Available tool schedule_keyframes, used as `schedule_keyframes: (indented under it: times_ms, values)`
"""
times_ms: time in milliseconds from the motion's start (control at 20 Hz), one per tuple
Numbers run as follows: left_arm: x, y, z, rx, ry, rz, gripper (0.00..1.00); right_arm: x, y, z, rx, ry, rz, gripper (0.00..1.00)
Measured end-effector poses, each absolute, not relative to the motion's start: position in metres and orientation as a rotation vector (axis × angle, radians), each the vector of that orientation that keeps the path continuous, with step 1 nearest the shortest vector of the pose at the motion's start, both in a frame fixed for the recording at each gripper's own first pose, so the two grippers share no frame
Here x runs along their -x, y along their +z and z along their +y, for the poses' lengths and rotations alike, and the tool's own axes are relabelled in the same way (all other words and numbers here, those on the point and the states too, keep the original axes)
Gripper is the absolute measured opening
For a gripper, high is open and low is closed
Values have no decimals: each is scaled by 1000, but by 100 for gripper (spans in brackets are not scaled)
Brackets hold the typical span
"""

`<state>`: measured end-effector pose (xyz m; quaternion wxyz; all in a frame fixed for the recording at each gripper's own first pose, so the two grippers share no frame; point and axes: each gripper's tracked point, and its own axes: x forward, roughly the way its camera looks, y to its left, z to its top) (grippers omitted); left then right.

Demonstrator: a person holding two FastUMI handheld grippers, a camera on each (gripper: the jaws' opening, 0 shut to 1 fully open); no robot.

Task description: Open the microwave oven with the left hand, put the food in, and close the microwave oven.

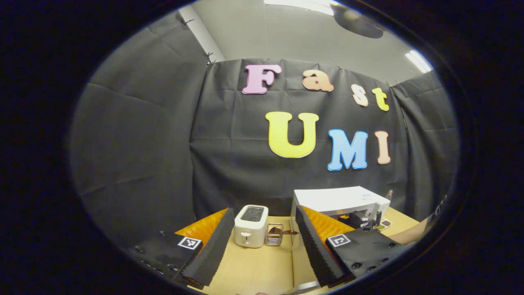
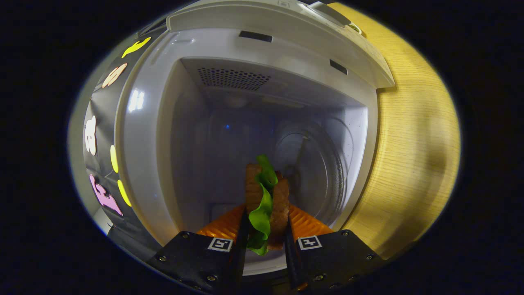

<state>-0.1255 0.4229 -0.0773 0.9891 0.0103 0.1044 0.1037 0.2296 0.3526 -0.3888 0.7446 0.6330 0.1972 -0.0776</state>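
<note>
No words, brands or numbers can be read on any object. The left gripper (image 1: 263, 209) carries 2 square black-and-white coded markers, 1 on each finger mount (image 1: 189, 242) (image 1: 339, 240); they are patterns, not letters. The right gripper (image 2: 265, 217) carries the same kind of pair (image 2: 220, 244) (image 2: 309, 242). In the left gripper view, the microwave oven (image 1: 339, 200) has a small bluish print (image 1: 367, 196) on its top, too small to read. Small cards (image 1: 385, 224) lie on the table (image 1: 254, 266) beside it, their print likewise too small to make out.
</note>
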Motion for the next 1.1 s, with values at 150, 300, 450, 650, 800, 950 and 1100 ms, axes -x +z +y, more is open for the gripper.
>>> schedule_keyframes:
  times_ms: [150,300,450,650,800,950,1100]
  values:
    - [133,-81,435,-23,240,222,96,-245,-404,350,-1389,-234,428,43]
    - [137,-88,442,-19,248,239,97,-248,-406,351,-1332,-247,446,43]
    - [131,-88,436,0,230,228,95,-239,-406,348,-1322,-267,490,54]
    - [117,-85,417,22,178,201,95,-216,-405,338,-1228,-247,559,72]
    - [106,-85,403,28,142,192,97,-190,-401,331,-1089,-215,615,79]
    - [98,-88,386,37,108,193,97,-167,-384,318,-929,-166,607,79]
    - [90,-86,372,47,73,185,93,-139,-358,309,-793,-93,603,79]
